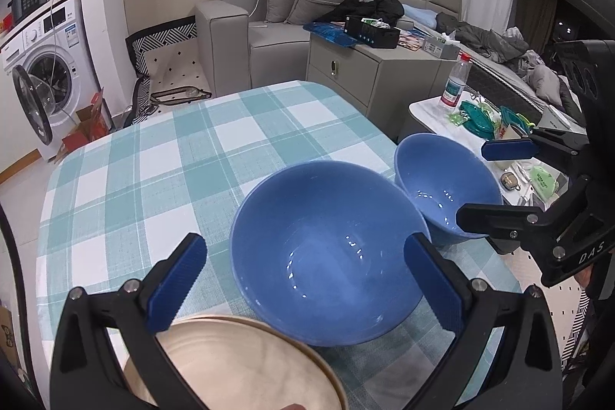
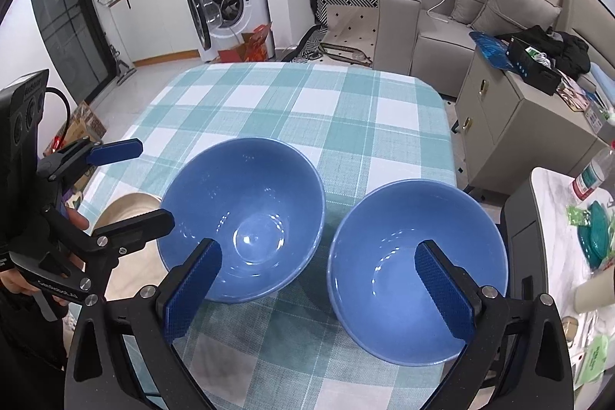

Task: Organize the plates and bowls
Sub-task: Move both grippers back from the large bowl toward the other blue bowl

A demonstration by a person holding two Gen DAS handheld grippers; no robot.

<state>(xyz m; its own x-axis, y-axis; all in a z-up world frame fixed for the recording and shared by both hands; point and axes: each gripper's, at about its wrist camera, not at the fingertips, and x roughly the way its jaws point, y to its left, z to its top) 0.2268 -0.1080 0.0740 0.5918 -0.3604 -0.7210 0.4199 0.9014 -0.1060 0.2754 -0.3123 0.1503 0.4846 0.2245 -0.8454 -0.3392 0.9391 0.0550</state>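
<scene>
My right gripper (image 2: 319,291), jaws apart, hung nearest the bowl (image 2: 419,271) at the frame's lower right, while my left gripper (image 1: 307,283) gaped too.

left bowl (image 2: 246,214) beside right bowl (image 2: 417,268) | plate (image 1: 238,367) left of both | all on table (image 2: 307,95)

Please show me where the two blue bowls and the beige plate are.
left blue bowl (image 2: 246,214): right wrist view, inner bottom.
right blue bowl (image 2: 388,279): right wrist view, inner wall.
beige plate (image 1: 246,367): left wrist view, top face.
</scene>
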